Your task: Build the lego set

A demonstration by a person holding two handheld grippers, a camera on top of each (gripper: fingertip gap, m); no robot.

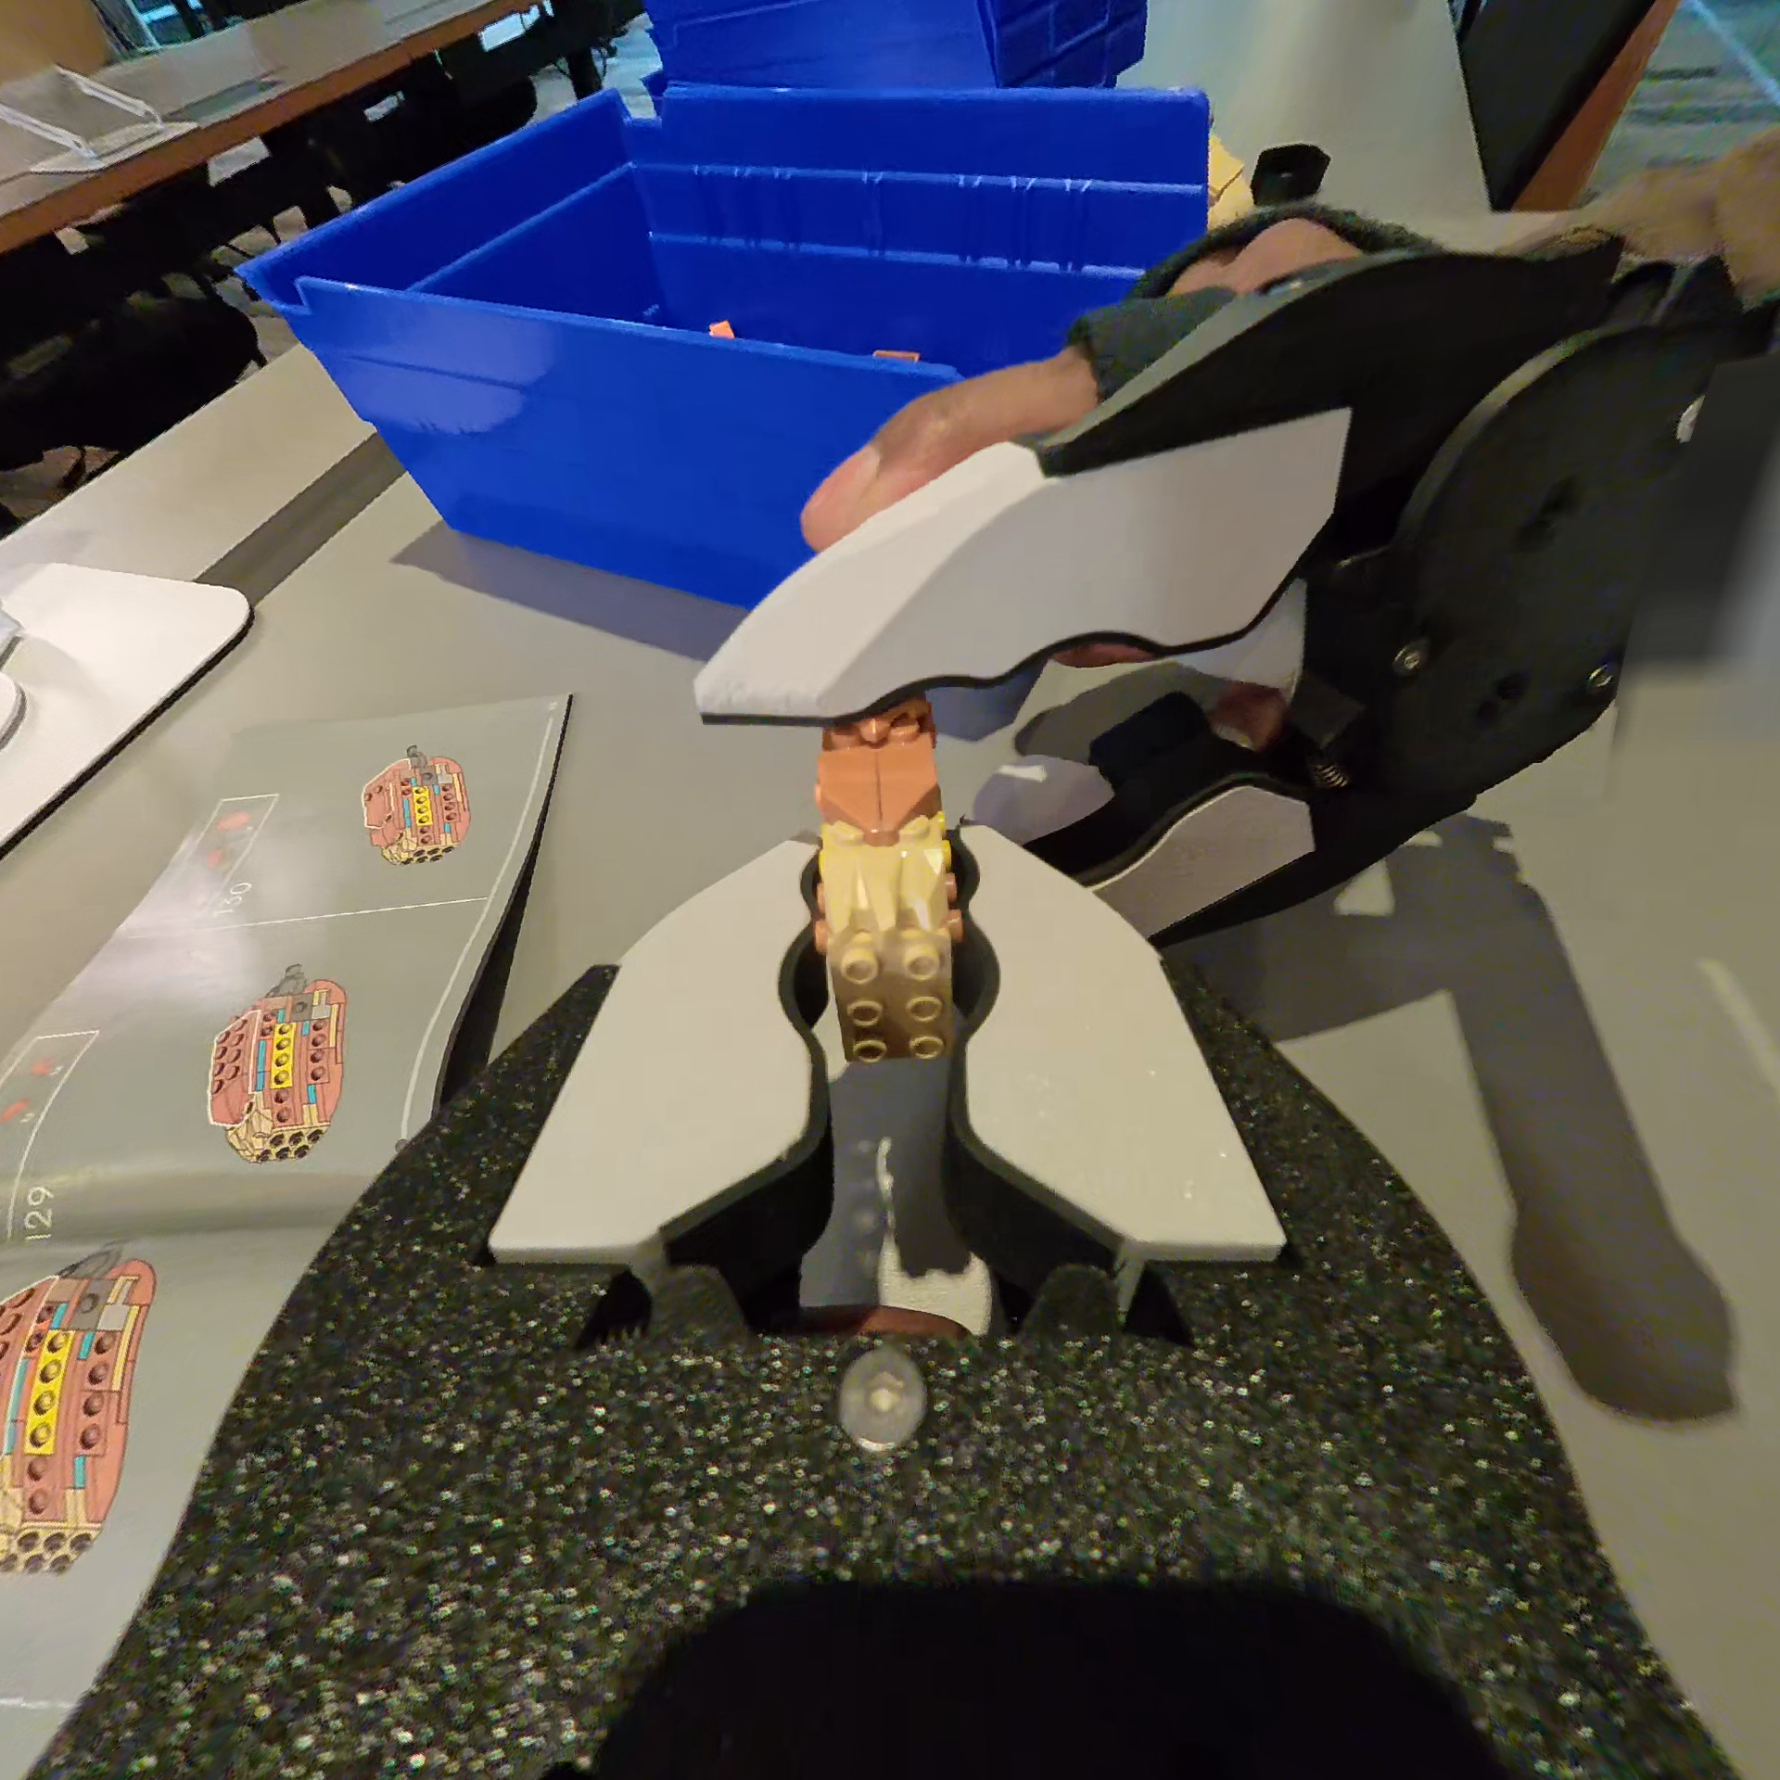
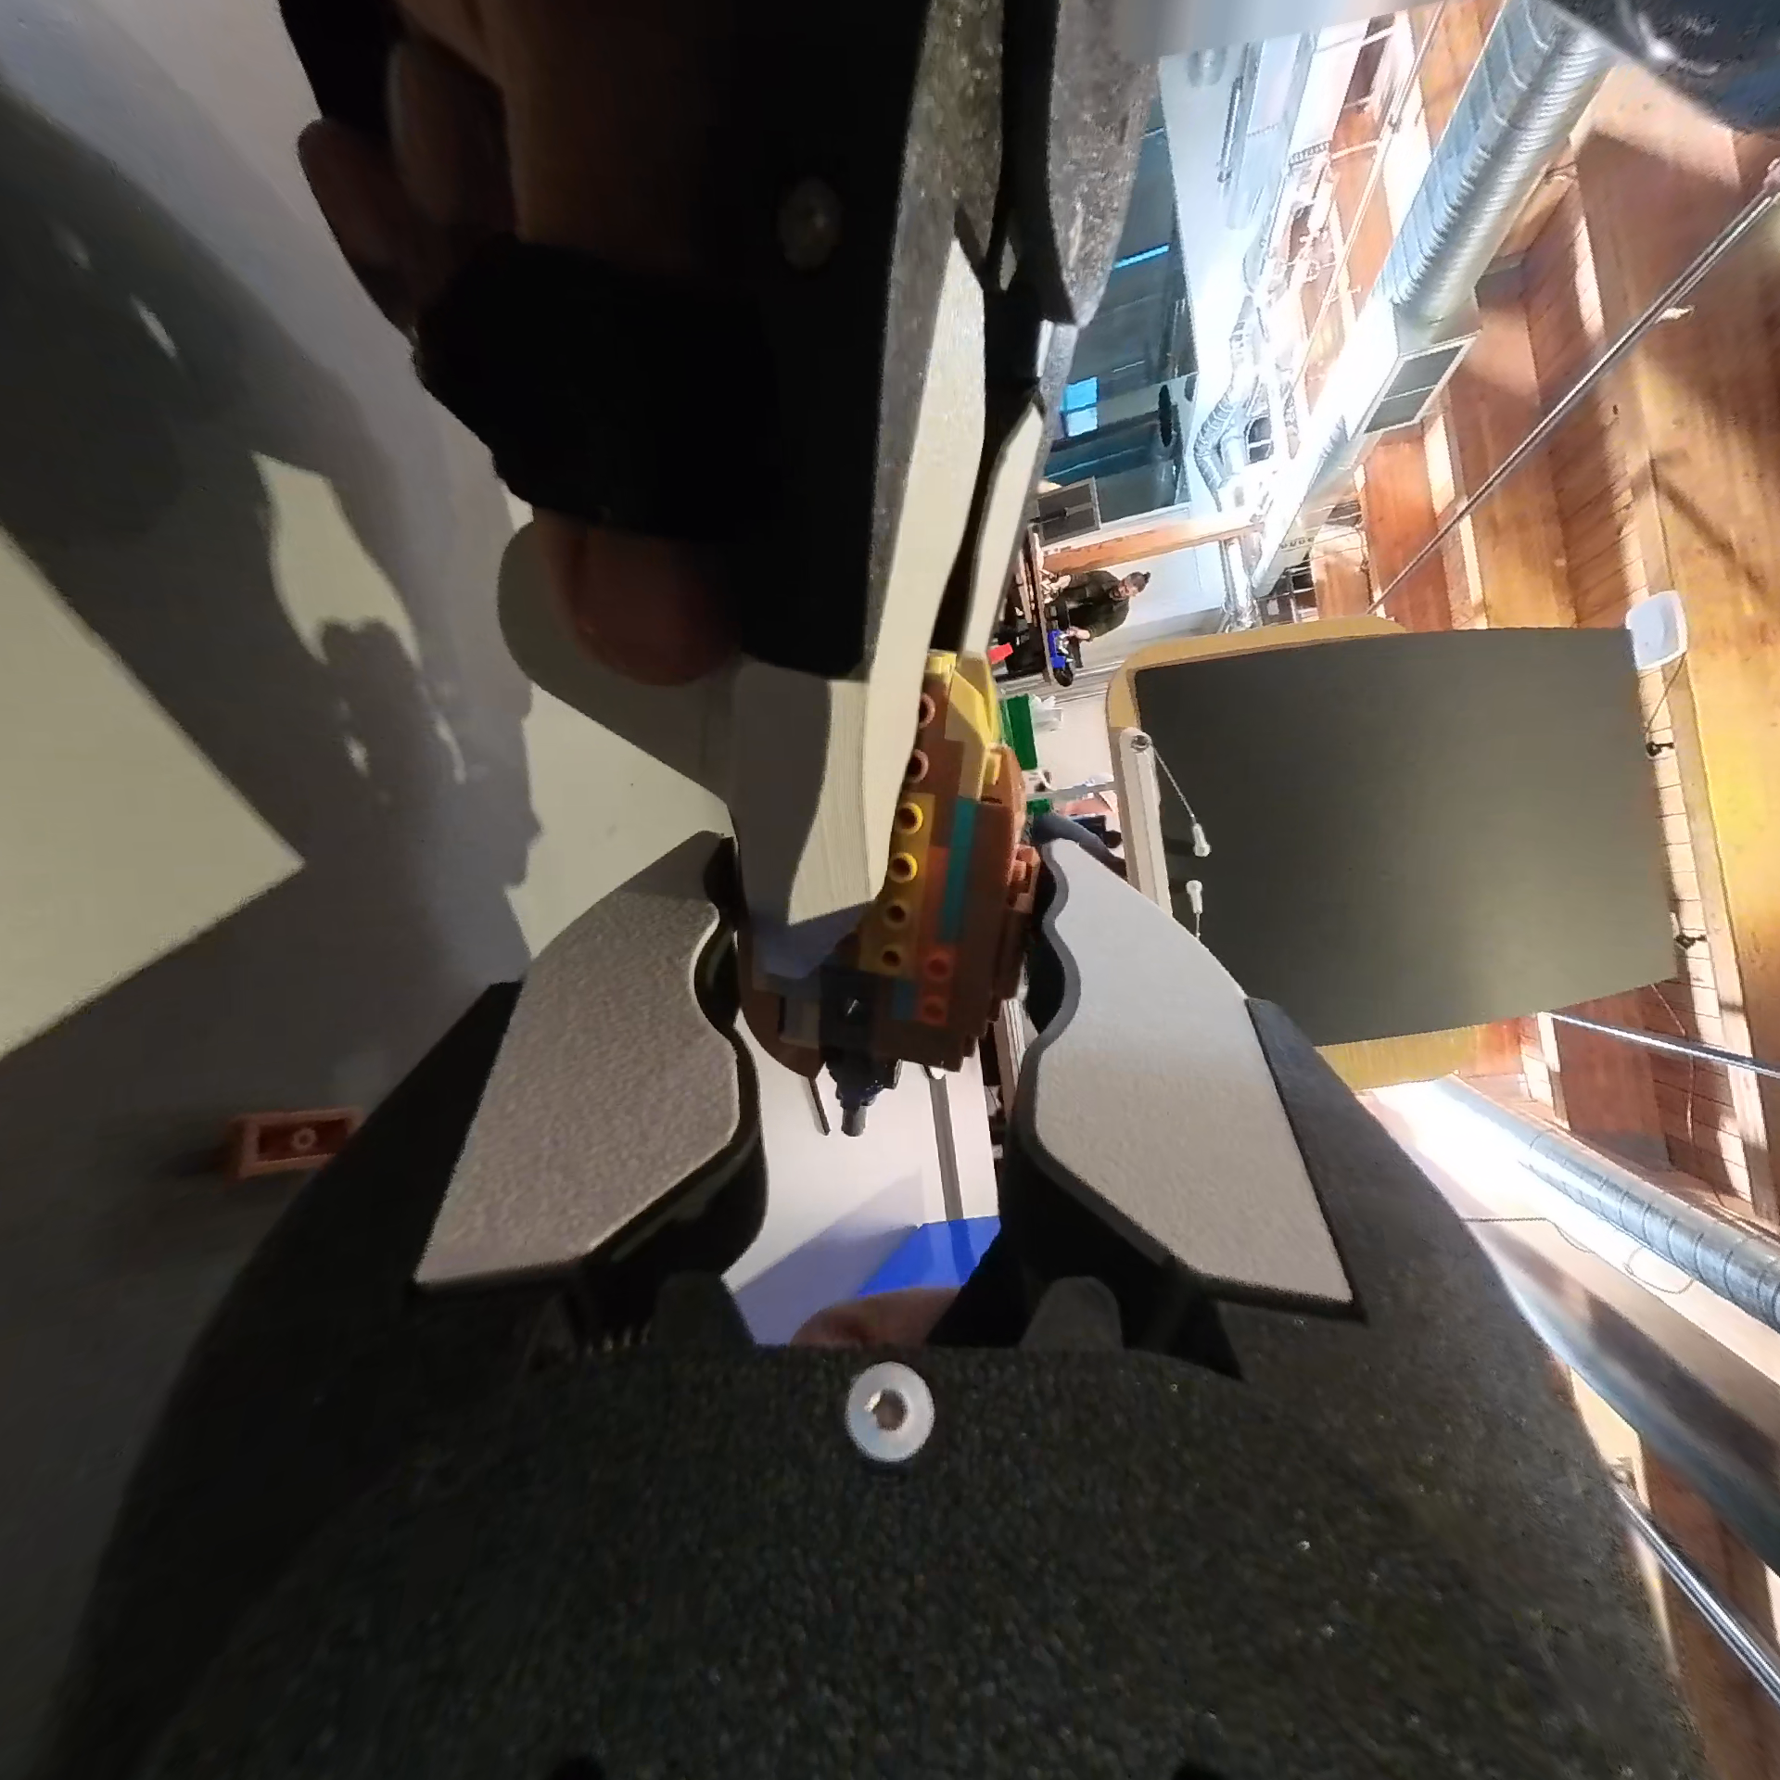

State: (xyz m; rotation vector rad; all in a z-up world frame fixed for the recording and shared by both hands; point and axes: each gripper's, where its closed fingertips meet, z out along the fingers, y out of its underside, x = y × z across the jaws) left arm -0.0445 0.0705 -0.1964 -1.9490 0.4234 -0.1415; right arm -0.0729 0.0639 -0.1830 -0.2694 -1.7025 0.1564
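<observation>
A brown, tan and yellow lego model (image 1: 891,925) is held above the grey table. My left gripper (image 1: 886,867) is shut on its sides, with the studded tan end facing the camera. My right gripper (image 2: 886,886) comes in from the right. Its upper finger (image 1: 1011,578) presses on the model's brown far end, and its lower finger (image 1: 1214,838) lies against the outside of my left gripper's right finger. In the right wrist view the model (image 2: 954,896) fills the gap between the right fingers, beside one left finger (image 2: 838,819).
A blue divided bin (image 1: 616,433) with a few orange pieces stands behind the model. An open instruction booklet (image 1: 289,963) lies at the left, with a white board (image 1: 106,655) beyond it. A loose reddish-brown brick (image 2: 299,1141) lies on the table. My left and right fingertips are right by each other.
</observation>
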